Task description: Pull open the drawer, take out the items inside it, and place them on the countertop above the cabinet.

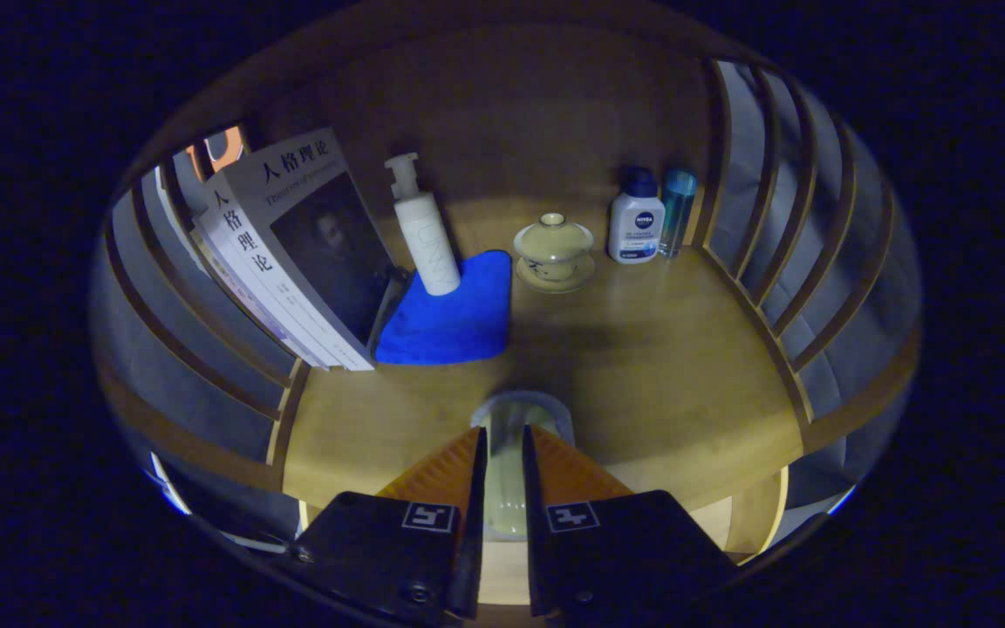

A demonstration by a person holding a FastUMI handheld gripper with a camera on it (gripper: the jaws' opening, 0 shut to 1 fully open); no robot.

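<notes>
Lower centre: tongs (502, 453) seemingly clenched on a pale glazed ceramic cup (522, 417) over the wooden worktop (668, 349), blue cloth (454, 314) beyond.

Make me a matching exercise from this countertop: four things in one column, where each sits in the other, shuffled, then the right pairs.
Things:
1. pump bottle
2. lidded cup
3. books
4. pale cup

Places:
A. between the fingers of the hand-held gripper
B. on a saucer
C. leaning against the slatted side rail
D. standing on the blue cloth

Pairs: 1-D, 2-B, 3-C, 4-A
</notes>
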